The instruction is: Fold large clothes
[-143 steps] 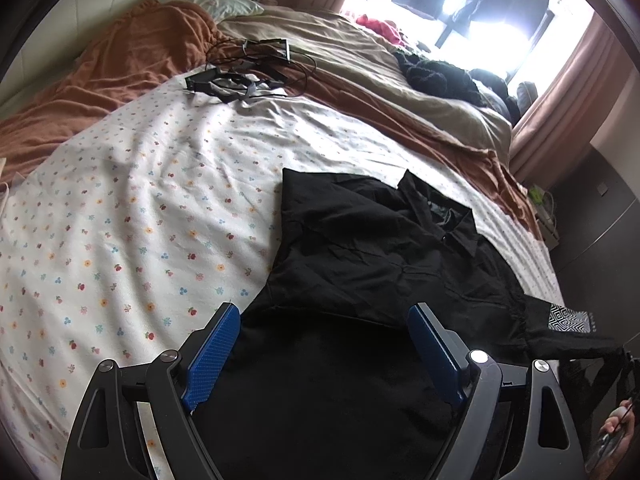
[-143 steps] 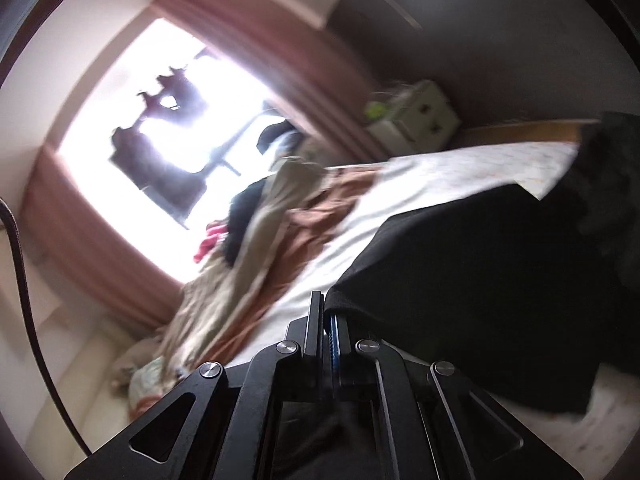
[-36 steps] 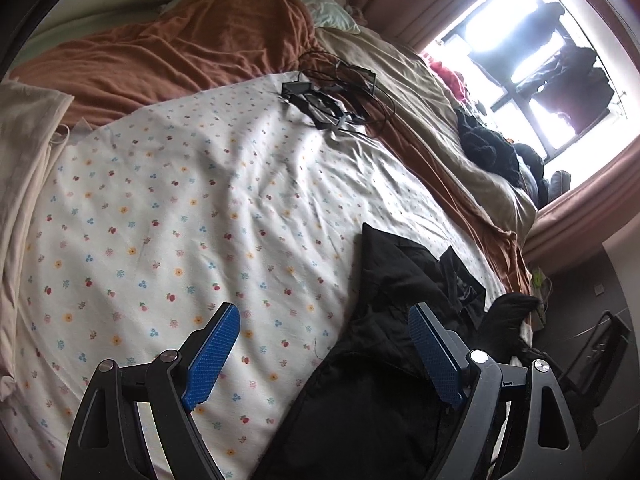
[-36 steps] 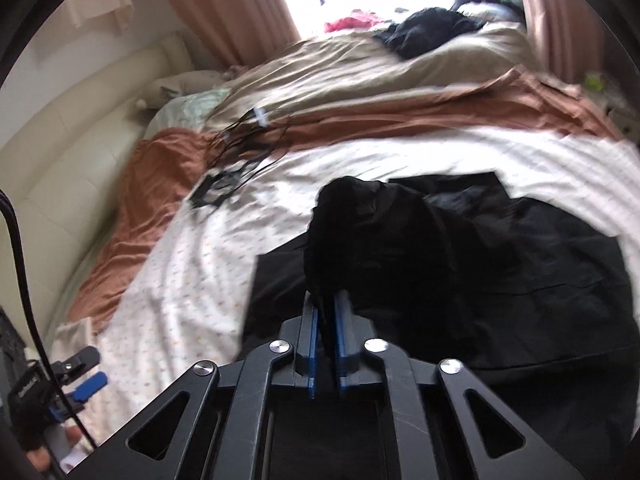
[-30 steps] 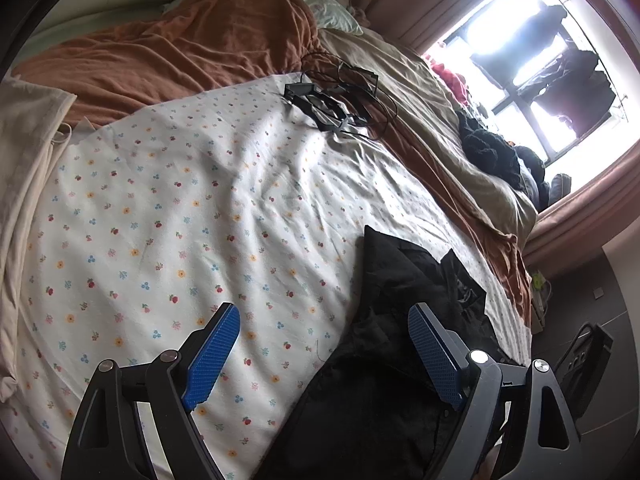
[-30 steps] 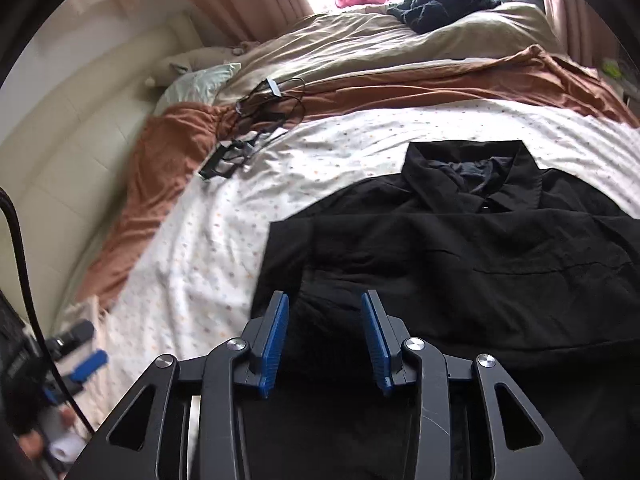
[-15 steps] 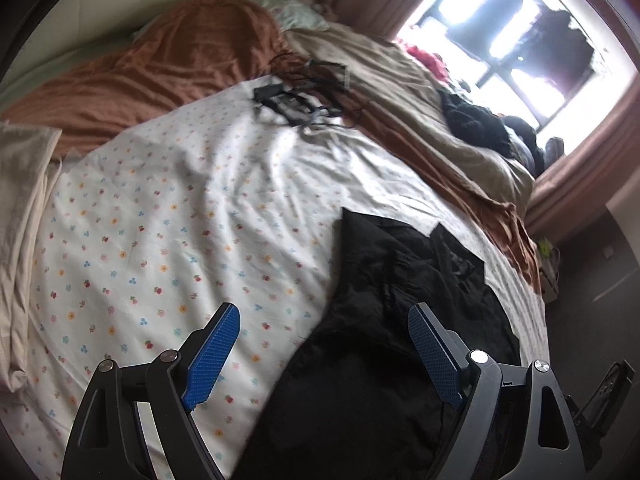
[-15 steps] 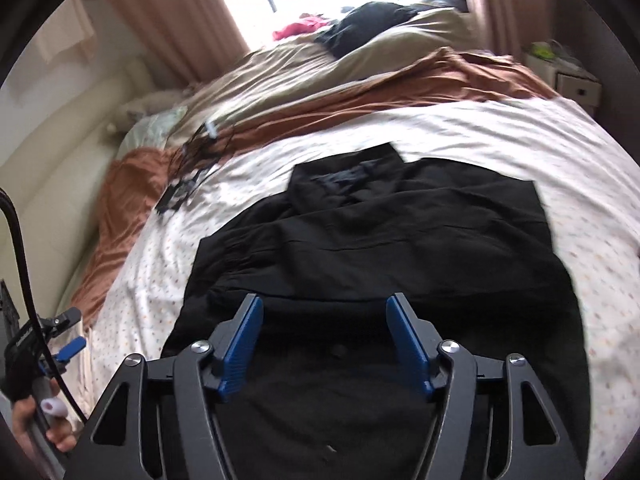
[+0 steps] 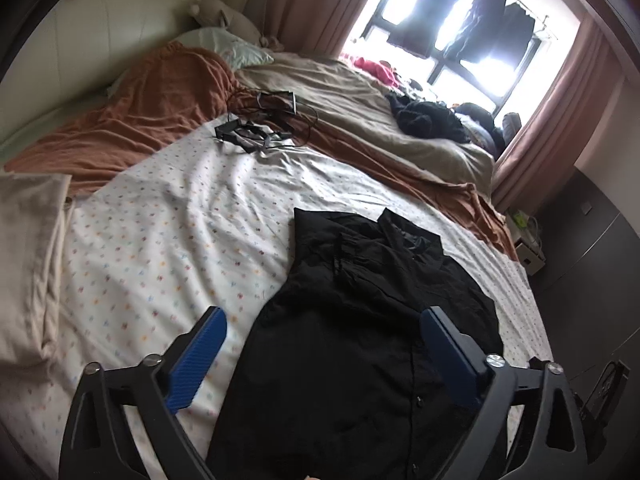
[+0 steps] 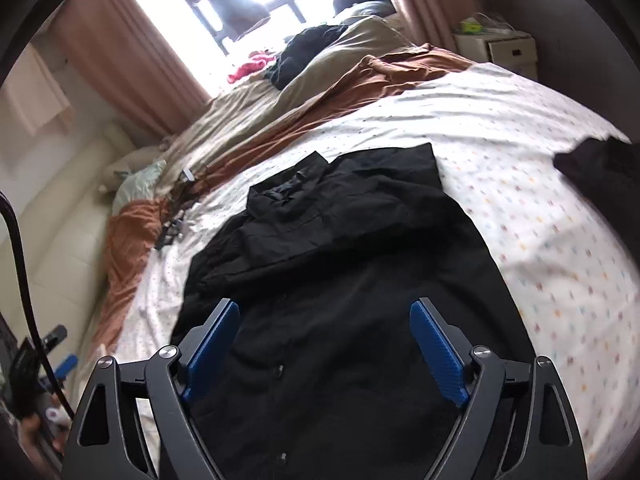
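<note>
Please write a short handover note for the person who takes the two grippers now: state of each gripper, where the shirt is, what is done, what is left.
Left gripper: jaws opening, nothing between the pads, above the black shirt.
Right gripper: jaws opening, holds nothing, above the same shirt.
Shirt: flat on the flowered sheet, collar toward the window, sides folded in over the body.
Done: both sides appear folded in.
Left: probably fold the hem up toward the collar.

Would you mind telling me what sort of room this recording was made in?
Almost certainly a home bedroom: a wide bed with a white flower-print sheet, a pale green pillow by the cream padded headboard, and dusty-pink curtains at a bright window.
</note>
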Action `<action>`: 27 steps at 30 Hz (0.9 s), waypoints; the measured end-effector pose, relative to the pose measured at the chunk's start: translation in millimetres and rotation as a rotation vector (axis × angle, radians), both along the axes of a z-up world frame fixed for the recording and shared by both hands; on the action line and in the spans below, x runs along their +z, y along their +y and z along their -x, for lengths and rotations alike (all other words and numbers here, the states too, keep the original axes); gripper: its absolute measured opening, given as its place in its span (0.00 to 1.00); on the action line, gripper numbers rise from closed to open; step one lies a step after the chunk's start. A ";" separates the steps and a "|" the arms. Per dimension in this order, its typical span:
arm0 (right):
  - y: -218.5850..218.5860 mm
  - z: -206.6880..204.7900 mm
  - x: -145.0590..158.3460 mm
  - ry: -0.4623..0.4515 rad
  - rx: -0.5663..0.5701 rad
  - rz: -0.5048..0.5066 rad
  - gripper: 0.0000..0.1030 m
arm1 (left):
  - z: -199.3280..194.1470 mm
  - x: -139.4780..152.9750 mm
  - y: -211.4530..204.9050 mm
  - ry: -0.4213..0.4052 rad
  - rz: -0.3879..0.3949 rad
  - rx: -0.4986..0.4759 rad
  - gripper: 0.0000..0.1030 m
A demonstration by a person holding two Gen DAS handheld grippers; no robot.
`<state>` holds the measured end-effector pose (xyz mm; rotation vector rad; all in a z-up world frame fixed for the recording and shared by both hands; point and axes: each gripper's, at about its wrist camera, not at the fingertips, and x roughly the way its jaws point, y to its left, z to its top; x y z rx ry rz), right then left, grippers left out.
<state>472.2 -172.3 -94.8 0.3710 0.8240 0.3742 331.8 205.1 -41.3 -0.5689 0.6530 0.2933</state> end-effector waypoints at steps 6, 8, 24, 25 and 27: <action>-19.0 44.8 4.7 -0.020 -0.015 -0.039 1.00 | 47.6 16.0 -33.0 -0.048 -0.081 -0.043 1.00; -25.6 62.4 6.2 -0.028 -0.022 -0.045 1.00 | 64.4 20.3 -36.1 -0.056 -0.101 -0.048 1.00; -115.1 185.5 19.9 -0.074 -0.088 -0.109 1.00 | 176.9 16.0 -49.0 -0.088 -0.058 -0.087 1.00; -124.2 194.2 19.6 -0.078 -0.099 -0.122 1.00 | 182.6 13.6 -49.7 -0.090 -0.052 -0.088 1.00; -138.3 208.4 19.6 -0.083 -0.116 -0.128 1.00 | 198.1 8.0 -52.1 -0.093 -0.046 -0.089 1.00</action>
